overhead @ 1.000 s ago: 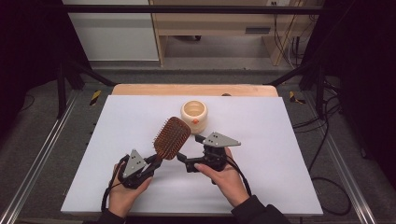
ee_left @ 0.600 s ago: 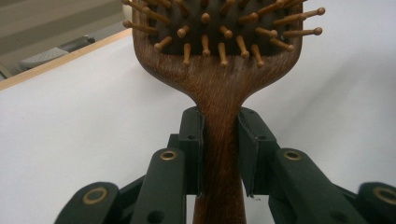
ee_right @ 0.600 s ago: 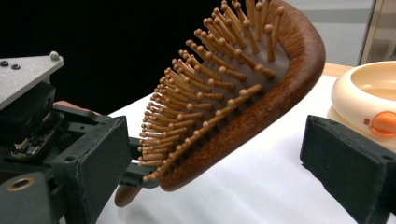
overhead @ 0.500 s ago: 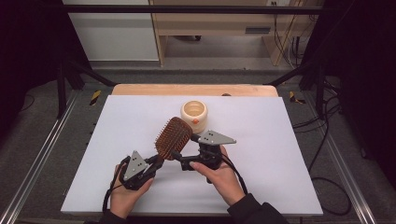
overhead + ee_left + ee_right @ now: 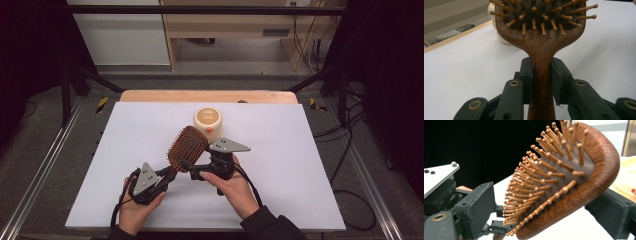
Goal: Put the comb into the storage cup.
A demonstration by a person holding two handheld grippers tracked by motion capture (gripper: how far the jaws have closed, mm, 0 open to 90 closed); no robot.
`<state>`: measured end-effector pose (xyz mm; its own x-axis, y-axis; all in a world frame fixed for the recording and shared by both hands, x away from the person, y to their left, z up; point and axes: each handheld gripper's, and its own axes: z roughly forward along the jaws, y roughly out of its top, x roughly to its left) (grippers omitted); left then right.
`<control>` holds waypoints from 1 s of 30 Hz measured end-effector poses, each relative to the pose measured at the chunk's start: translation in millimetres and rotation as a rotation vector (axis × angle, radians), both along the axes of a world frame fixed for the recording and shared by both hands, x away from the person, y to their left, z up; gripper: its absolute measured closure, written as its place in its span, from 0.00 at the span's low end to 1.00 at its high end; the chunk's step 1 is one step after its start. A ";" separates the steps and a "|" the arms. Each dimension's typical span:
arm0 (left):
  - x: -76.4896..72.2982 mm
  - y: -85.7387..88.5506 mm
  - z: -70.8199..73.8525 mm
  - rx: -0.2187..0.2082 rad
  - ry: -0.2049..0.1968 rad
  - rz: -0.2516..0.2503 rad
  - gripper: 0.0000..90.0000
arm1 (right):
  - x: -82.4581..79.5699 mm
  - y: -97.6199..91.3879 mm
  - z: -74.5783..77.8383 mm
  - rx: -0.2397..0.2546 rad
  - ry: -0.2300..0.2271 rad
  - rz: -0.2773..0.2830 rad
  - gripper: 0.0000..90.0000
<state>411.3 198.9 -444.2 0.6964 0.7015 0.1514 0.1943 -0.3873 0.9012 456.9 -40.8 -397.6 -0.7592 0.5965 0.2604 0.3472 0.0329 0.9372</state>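
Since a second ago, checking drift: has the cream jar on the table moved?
No. The cream jar sits at the same spot below the wooden table edge; the hairbrush is beside it.

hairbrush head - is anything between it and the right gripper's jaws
Nothing visible. The right gripper has its open jaws on either side of the hairbrush head, one facing the bristles, one behind the wooden back. The left gripper clamps the handle lower down, clear of them.

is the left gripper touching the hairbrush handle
Touching: in the left gripper view, both pads of the left gripper press against the hairbrush handle, no gap either side.
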 end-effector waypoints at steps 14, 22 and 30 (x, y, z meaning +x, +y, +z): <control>-1.1 -1.6 -0.1 0.004 -0.007 -0.004 0.81 | 1.3 -0.3 1.2 0.022 0.018 -0.002 0.14; -1.7 -2.1 0.0 0.002 -0.012 -0.005 0.81 | 1.8 0.0 1.6 0.034 0.024 -0.002 0.15; -2.0 -2.5 -0.1 0.001 -0.014 -0.008 0.81 | 1.9 0.5 2.3 0.044 0.022 -0.008 0.17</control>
<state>409.3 196.4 -444.3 0.6997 0.6959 0.1617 0.1787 -0.3896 0.9035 458.7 -40.3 -395.3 -0.7484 0.5901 0.3029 0.3679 -0.0107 0.9298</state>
